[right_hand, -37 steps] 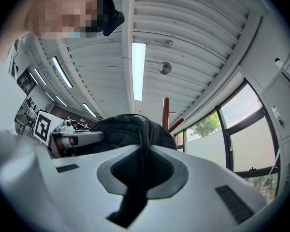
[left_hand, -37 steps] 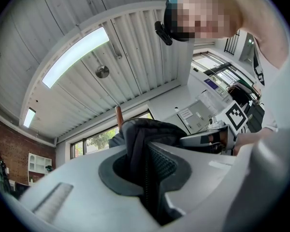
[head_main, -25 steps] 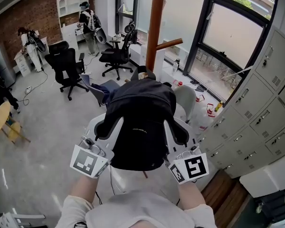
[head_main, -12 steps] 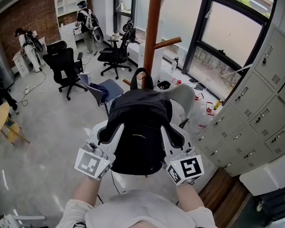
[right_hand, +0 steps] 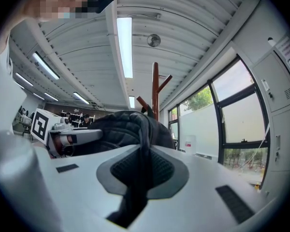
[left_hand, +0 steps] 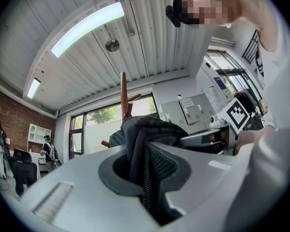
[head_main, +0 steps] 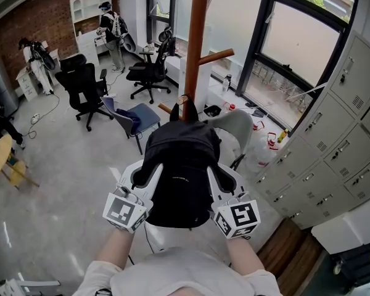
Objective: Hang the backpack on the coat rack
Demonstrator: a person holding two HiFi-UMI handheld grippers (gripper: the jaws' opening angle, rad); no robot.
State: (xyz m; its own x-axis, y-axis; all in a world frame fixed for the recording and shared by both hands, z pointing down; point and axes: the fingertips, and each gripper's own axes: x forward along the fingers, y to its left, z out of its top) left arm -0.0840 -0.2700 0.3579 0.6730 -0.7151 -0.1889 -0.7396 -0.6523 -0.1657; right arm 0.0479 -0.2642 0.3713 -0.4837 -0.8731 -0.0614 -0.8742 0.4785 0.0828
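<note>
While both grippers pinch it from either side, the black backpack (head_main: 179, 174) hangs in the air just in front of the wooden coat rack (head_main: 196, 42), below the rack's upper peg (head_main: 219, 57). The left gripper (left_hand: 141, 170) has its jaws closed on a fold of the backpack's fabric and mesh strap. The right gripper (right_hand: 139, 174) is likewise clamped on a dark strap or fold at the backpack's other side. The backpack's top handle (head_main: 186, 108) stands up against the rack's pole, next to the lower peg (head_main: 167, 108). It may be looped over that peg, but the angle makes this hard to confirm. A blue chair (head_main: 137, 118) sits left of the rack's base, and a black office chair (head_main: 86, 88) is further left. Grey lockers (head_main: 351, 122) stand well to the rack's right.
</note>
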